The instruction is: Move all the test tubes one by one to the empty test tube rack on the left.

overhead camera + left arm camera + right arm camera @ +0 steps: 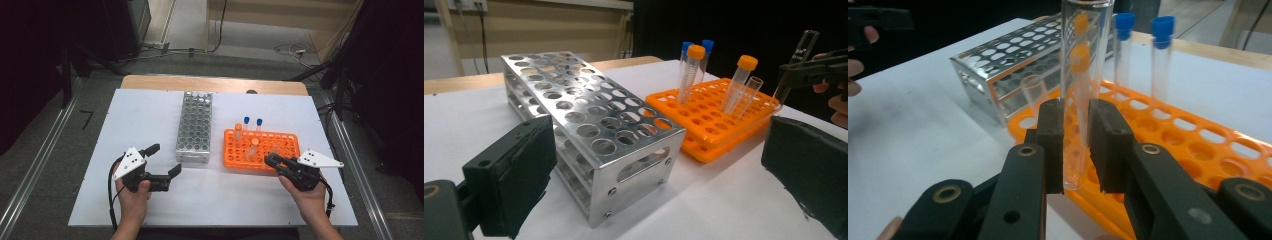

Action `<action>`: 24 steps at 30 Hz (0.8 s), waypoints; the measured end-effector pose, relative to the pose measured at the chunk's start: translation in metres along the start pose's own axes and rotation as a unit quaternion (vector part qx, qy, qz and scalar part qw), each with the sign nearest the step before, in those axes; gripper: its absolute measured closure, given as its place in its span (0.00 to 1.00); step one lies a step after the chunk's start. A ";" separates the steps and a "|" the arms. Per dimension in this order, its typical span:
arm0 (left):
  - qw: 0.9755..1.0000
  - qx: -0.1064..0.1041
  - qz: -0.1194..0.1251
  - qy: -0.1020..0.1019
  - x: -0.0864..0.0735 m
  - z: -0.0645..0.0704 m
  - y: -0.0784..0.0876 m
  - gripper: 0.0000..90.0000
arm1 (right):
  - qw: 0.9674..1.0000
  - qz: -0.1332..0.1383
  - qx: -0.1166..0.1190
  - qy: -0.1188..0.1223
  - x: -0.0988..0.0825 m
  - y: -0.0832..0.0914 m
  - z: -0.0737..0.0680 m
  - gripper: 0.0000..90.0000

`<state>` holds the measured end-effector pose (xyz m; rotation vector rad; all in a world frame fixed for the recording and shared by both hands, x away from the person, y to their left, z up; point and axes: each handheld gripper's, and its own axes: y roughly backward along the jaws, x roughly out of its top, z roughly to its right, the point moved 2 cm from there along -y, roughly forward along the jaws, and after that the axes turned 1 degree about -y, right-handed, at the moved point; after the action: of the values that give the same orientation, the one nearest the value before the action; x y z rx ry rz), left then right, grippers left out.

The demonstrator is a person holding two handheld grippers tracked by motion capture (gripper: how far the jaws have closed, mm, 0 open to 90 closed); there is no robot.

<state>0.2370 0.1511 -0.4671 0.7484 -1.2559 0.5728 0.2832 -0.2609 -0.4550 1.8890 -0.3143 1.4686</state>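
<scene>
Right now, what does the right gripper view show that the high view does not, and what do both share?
The right gripper view alone shows the right tongs shut on an open clear glass tube, their pads pressing its sides. The high view alone shows the whole white table top, the floor, both forearms, and the left tongs standing open. Both show the orange rack, the metal rack and the two blue-capped tubes.

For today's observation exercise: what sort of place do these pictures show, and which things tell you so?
Probably a laboratory-style workbench: a metal tube rack, an orange rack holding capped tubes, and a clear glass tube clamped in the right gripper.
</scene>
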 end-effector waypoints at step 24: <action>0.999 -0.024 -0.031 -0.001 0.004 0.047 -0.029 0.20 | 0.995 -0.046 0.081 0.037 -0.003 -0.036 -0.052 0.82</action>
<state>0.2295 0.0965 -0.4623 0.7455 -1.2390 0.4898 0.2643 -0.2015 -0.4667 1.9428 -0.0742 1.5354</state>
